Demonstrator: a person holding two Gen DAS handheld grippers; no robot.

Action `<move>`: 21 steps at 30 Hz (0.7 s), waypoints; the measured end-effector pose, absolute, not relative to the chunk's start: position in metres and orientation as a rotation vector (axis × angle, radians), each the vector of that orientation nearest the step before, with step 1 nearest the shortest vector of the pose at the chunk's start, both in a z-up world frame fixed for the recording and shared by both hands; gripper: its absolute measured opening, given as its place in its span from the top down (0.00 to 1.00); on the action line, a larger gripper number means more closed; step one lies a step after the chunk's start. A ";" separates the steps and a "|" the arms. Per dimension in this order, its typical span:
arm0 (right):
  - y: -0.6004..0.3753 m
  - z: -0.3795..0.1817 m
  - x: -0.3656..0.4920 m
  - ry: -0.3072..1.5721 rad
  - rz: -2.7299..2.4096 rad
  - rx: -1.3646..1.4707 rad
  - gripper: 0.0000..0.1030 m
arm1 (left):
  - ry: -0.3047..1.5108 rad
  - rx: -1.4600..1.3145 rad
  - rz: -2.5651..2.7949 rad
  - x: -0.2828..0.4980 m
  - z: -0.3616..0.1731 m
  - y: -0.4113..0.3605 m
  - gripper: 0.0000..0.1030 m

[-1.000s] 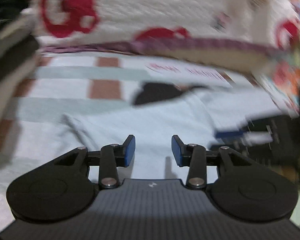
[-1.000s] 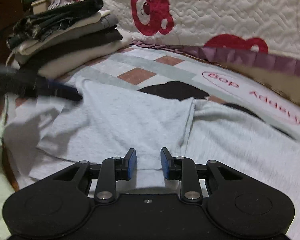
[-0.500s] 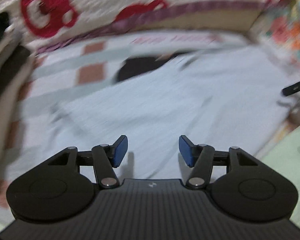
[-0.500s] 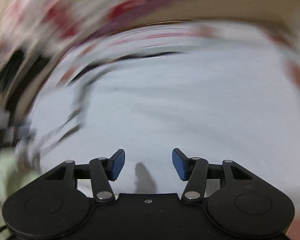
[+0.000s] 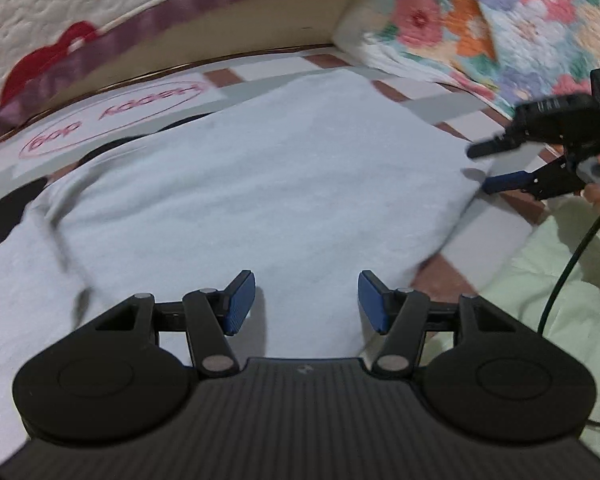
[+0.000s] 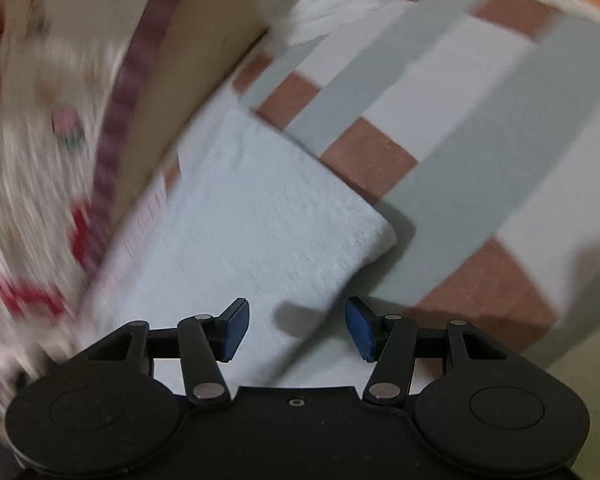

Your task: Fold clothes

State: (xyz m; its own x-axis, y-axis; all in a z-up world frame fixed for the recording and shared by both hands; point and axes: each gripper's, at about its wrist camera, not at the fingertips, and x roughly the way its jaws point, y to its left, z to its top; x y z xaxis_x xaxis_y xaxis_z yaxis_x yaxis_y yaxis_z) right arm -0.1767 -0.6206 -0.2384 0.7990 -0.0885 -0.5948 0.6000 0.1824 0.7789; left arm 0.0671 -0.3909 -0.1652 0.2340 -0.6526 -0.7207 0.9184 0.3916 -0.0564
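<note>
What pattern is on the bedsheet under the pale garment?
Checked: white, grey-green and brown blocks on the bedsheet, clearest in the right wrist view beside the pale garment.

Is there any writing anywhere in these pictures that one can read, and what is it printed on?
"Happy dog", pink letters seen upside down inside a pink oval, on a white panel of the checked bedsheet.
A small mark on the left gripper's black body: too small to read.
Pink print beside the pale blue garment in the right wrist view: too blurred to read.
Nothing else carries writing.
</note>
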 end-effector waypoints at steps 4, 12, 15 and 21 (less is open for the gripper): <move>-0.609 -0.250 -0.169 0.400 -0.496 1.363 0.43 | 0.661 0.506 -1.147 0.050 -0.165 -0.399 0.43; -0.606 -0.250 -0.171 0.260 -0.631 1.294 0.39 | 0.902 0.353 -1.188 0.064 -0.178 -0.408 0.43; -0.625 -0.243 -0.160 0.230 -0.601 1.283 0.39 | 0.951 0.274 -1.166 0.070 -0.181 -0.406 0.43; -0.635 -0.246 -0.147 0.280 -0.505 1.307 0.92 | 0.945 0.272 -1.177 0.068 -0.182 -0.404 0.43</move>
